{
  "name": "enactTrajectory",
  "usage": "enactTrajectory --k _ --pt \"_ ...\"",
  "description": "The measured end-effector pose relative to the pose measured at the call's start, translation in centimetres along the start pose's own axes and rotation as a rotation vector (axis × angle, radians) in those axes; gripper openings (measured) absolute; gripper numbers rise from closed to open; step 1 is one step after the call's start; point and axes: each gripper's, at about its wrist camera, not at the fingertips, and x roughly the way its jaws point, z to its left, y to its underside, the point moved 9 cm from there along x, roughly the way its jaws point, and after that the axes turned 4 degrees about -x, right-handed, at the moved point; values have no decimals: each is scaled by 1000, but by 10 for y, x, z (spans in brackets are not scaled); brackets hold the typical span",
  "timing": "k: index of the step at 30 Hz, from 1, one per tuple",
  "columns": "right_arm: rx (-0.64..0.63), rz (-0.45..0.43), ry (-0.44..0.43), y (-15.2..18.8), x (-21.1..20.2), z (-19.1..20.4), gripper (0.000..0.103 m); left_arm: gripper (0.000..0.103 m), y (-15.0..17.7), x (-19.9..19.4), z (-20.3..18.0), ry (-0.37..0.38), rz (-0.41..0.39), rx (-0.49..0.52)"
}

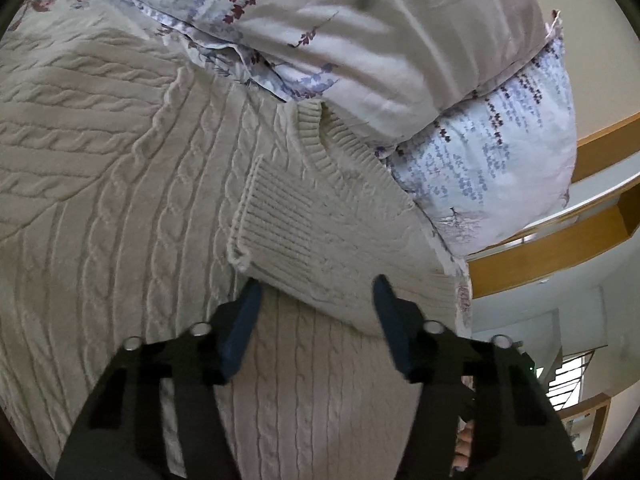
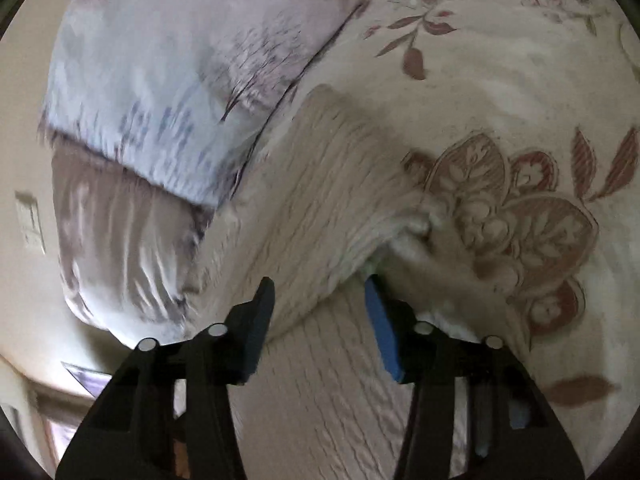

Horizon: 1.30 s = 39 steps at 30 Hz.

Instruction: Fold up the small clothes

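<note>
A cream cable-knit sweater [image 1: 120, 200] lies spread on the bed. One sleeve is folded across the body, its ribbed cuff [image 1: 272, 216] just ahead of my left gripper [image 1: 316, 292]. The left gripper is open and empty, jaws wide on either side of the folded sleeve. In the blurred right wrist view the sweater [image 2: 320, 208] shows with a folded edge bunched near the right finger. My right gripper [image 2: 320, 292] is open, jaws wide, just above the knit; whether it touches is unclear.
Floral pillows [image 1: 400, 40] are stacked at the head of the bed, against the sweater's ribbed hem [image 1: 344, 144]. A floral bedspread [image 2: 520, 208] lies under the sweater. A wooden shelf [image 1: 560, 240] and the bed edge are to the right.
</note>
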Motion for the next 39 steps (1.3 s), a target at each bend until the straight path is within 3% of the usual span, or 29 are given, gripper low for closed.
enactTrajectory --k 2,4,5,6,9,14,17,19,21,24,28,32,35,39 --pt "-8 -47 28 -11 2 -5 39 41 -6 6 2 -30 -9 9" --pt "-23 -76 62 -19 4 -8 18 27 -11 10 4 -47 -13 21" --pt "-35 -92 74 -22 4 -9 13 14 -13 12 5 -54 -13 31" --pt "-45 -114 71 -23 1 -10 11 10 -15 12 5 -55 -17 37" --pt "-93 -179 99 -23 -7 -7 9 9 -17 6 7 -84 -47 72" --pt "-131 -149 188 -15 3 -13 10 9 -10 7 17 -135 -41 87" --pt "-172 -145 231 -10 1 -9 19 14 -9 3 19 -132 -43 80" --pt "-193 -145 232 -5 -5 -4 44 33 -9 -7 19 -132 -54 83" --pt "-212 -159 220 2 -13 2 59 58 -7 -27 20 -126 -80 110" --pt "-280 -177 198 16 -21 14 61 68 -7 -65 33 -135 -133 141" --pt "-396 -139 130 41 -12 36 61 68 -18 -130 82 -212 -243 105" --pt "-511 -100 71 61 4 58 61 67 -35 -176 142 -270 -327 -50" --pt "-548 -78 41 71 11 65 61 64 -43 -192 176 -247 -345 -183" --pt "-546 -50 48 77 19 60 62 58 -52 -200 194 -204 -373 -265"
